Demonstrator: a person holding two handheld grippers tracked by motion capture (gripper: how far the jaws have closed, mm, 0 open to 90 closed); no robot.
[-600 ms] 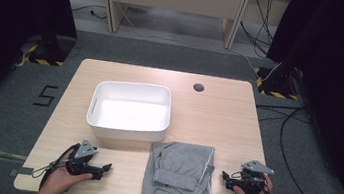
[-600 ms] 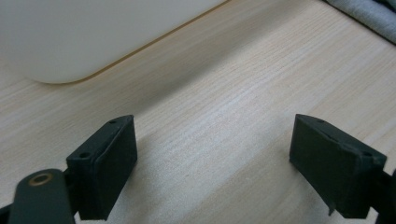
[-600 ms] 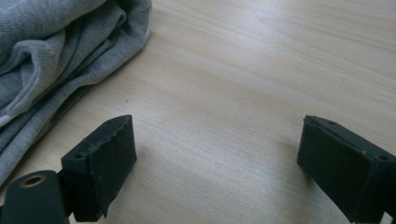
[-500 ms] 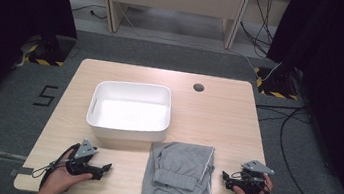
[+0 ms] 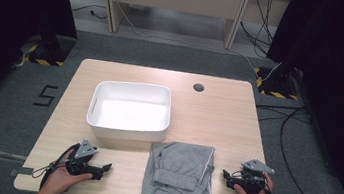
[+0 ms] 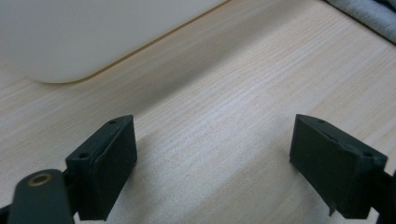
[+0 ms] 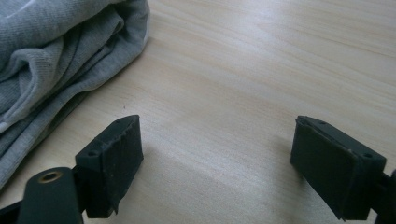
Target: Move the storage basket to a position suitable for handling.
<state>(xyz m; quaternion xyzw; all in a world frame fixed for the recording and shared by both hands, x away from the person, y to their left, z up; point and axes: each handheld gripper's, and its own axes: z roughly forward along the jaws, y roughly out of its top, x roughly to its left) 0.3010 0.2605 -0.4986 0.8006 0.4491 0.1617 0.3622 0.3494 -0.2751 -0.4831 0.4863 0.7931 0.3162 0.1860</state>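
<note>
A folded grey garment [image 5: 180, 171] lies on the wooden table [image 5: 217, 118] near its front edge, just in front of a white plastic tub [image 5: 129, 110]. My left gripper [image 5: 106, 168] rests low on the table at the front left, open, its jaws pointing right toward the garment with bare wood between them [image 6: 215, 154]. My right gripper [image 5: 226, 175] sits at the front right, open, pointing left at the garment's right edge [image 7: 70, 60]. Nothing is between its jaws [image 7: 217, 158].
A small round cable hole [image 5: 198, 87] is at the table's back right. The tub's rounded corner [image 6: 70, 42] lies close ahead of the left gripper. Cables run over the grey floor right of the table, and dark curtains stand at both sides.
</note>
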